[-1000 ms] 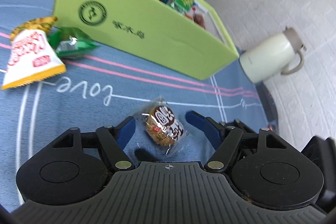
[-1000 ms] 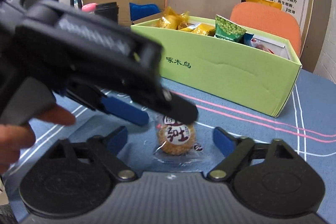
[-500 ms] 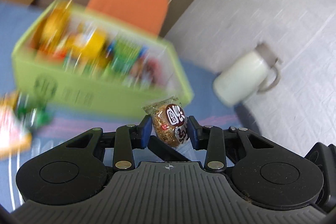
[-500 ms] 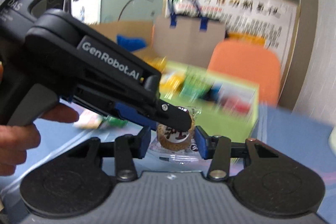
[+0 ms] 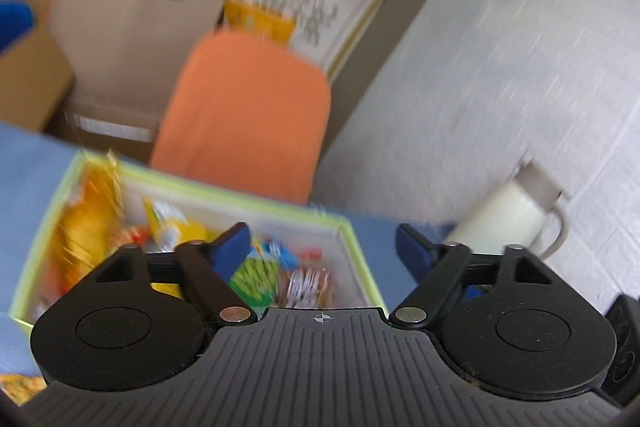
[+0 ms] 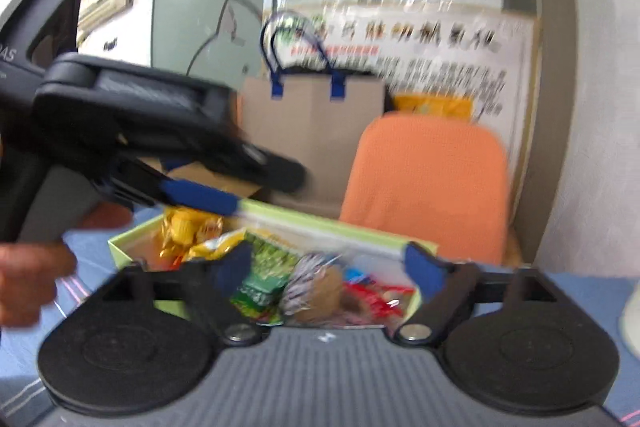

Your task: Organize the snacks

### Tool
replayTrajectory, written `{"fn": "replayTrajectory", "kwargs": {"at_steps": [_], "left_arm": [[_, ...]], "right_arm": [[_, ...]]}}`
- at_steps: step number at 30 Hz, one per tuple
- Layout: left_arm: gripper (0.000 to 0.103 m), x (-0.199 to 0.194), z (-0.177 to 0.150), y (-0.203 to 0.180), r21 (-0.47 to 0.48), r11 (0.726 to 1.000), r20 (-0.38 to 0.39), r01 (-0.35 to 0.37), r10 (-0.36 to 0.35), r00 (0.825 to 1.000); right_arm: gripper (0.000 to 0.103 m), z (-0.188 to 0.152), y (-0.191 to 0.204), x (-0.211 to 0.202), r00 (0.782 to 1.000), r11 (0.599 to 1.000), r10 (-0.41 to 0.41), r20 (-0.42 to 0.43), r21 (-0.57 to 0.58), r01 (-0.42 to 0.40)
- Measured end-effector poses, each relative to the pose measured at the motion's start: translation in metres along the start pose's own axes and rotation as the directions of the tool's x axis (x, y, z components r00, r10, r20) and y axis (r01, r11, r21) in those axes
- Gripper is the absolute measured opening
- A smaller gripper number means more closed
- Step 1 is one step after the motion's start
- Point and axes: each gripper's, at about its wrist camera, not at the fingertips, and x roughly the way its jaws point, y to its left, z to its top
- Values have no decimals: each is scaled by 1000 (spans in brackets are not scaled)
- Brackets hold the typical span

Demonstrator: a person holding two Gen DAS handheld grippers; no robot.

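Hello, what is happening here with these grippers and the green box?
A person is sorting snacks into the green box. Both the left gripper and the right gripper hang open above it, holding nothing. A brown round snack lies in the box among other packets. The frames are blurred by motion.
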Motion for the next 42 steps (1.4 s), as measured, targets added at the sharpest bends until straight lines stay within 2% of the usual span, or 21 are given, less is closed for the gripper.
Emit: {"fn": "replayTrajectory", "kwargs": {"at_steps": [4, 7, 9, 13, 16, 17, 20, 21, 22, 24, 27, 30, 33, 35, 36, 37, 39, 41, 42], "left_arm": [[75, -35, -7, -2, 43, 999, 61, -32, 30, 998], [78, -60, -26, 6, 49, 997, 55, -62, 59, 997], [78, -77, -40, 17, 49, 992, 58, -120, 117, 991], [78, -114, -59, 54, 25, 967, 63, -254, 252, 966], [77, -130, -64, 90, -49, 940, 31, -338, 340, 940], [77, -134, -65, 102, -75, 935, 16, -348, 350, 937], [73, -129, -68, 136, -136, 938, -54, -318, 313, 948], [71, -124, -68, 145, -152, 942, -80, -300, 290, 954], [66, -115, -66, 153, -158, 946, -109, -283, 268, 957], [61, -106, -66, 169, -186, 942, -166, -281, 251, 954], [60, -99, -67, 181, -188, 946, -187, -264, 230, 955], [59, -95, -67, 180, -155, 959, -181, -237, 209, 961], [56, -85, -68, 186, -170, 956, -201, -240, 204, 958], [56, -77, -68, 190, -189, 958, -226, -214, 170, 959], [56, -73, -69, 190, -197, 958, -240, -209, 159, 958], [56, -70, -71, 190, -195, 957, -255, -214, 161, 953], [56, -69, -74, 186, -166, 960, -260, -226, 179, 949], [52, -67, -78, 179, -146, 964, -271, -223, 178, 946], [43, -66, -80, 175, -148, 969, -289, -197, 148, 946]], "right_arm": [[93, -9, 12, -30, 1000, 999, -11, 26, -43, 12], [93, -21, 27, -38, 1000, 998, 19, -13, -58, -20], [93, -32, 39, -44, 998, 997, 46, -50, -59, -49], [93, -58, 79, -49, 981, 987, 135, -136, -70, -145], [93, -65, 112, -38, 955, 965, 225, -192, -93, -246], [93, -66, 124, -34, 943, 953, 259, -209, -102, -285], [93, -66, 159, -17, 893, 907, 374, -251, -100, -408], [93, -66, 166, -8, 874, 896, 404, -271, -75, -438], [93, -67, 172, 2, 863, 893, 415, -287, -53, -447], [93, -65, 181, 17, 867, 907, 391, -307, -33, -421], [93, -61, 186, 26, 900, 928, 326, -290, -83, -363], [93, -57, 173, 38, 913, 952, 294, -283, -1, -307], [93, -55, 163, 55, 894, 939, 343, -288, 116, -323], [93, -55, 166, 67, 878, 929, 370, -305, 122, -349], [93, -55, 169, 72, 879, 934, 358, -316, 114, -339], [93, -56, 171, 76, 878, 936, 350, -327, 107, -334], [93, -58, 175, 80, 859, 926, 377, -348, 120, -358], [93, -59, 179, 76, 845, 915, 401, -354, 107, -390], [91, -59, 180, 71, 833, 903, 427, -352, 107, -417]]}}
